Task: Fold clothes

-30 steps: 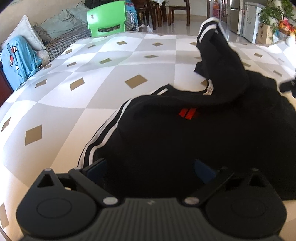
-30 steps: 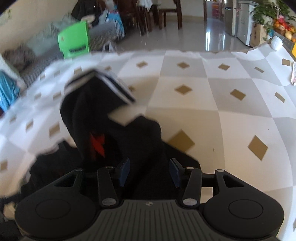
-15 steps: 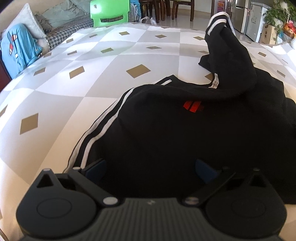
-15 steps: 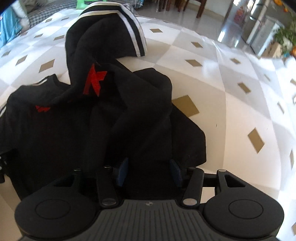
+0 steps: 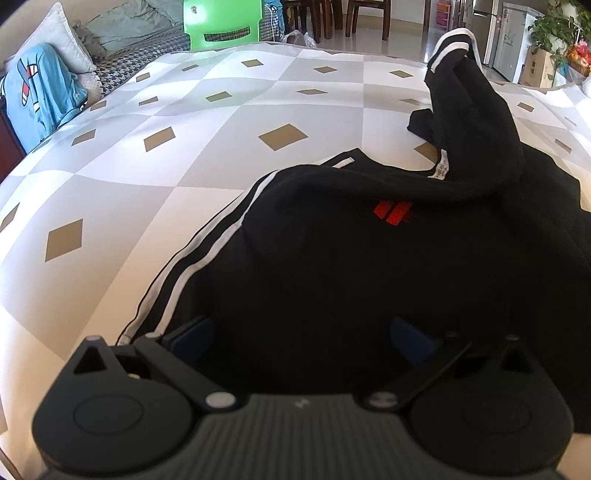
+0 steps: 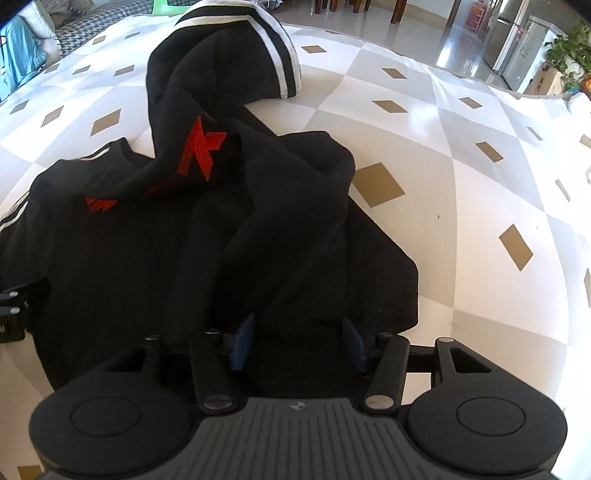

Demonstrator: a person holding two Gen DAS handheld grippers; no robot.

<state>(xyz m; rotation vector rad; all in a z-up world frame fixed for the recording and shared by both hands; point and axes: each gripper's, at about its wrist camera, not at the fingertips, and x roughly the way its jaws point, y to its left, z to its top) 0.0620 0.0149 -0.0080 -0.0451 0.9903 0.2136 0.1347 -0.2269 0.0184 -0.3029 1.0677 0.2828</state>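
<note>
Compared with a second earlier: black garment (image 6: 184,236) lowered from mid-air onto the checked counter (image 6: 461,206), right-wrist view no longer blurred, sleeve with white stripes (image 6: 273,55) now lying at upper centre of that frame instead of hanging. Left-wrist view almost unchanged, striped edge (image 5: 184,273) at centre left as before.

Markings: red K-shaped logo (image 6: 201,149) at upper centre of the right-wrist frame; smaller red mark (image 5: 393,211) at centre of the left-wrist frame; small white neck label (image 5: 441,168) with print too small to read.

Right gripper (image 6: 299,343) at lower centre, pointed steeply down at the near hem, jaws partly apart and opening, black cloth lying between the blue pads (image 6: 243,341) with no visible pinch. Left gripper (image 5: 299,332) at lower centre of its frame, also angled down, jaws spread wide over the garment's lower edge, nothing clamped. Green chair (image 5: 223,20) at top centre beyond the counter.
</note>
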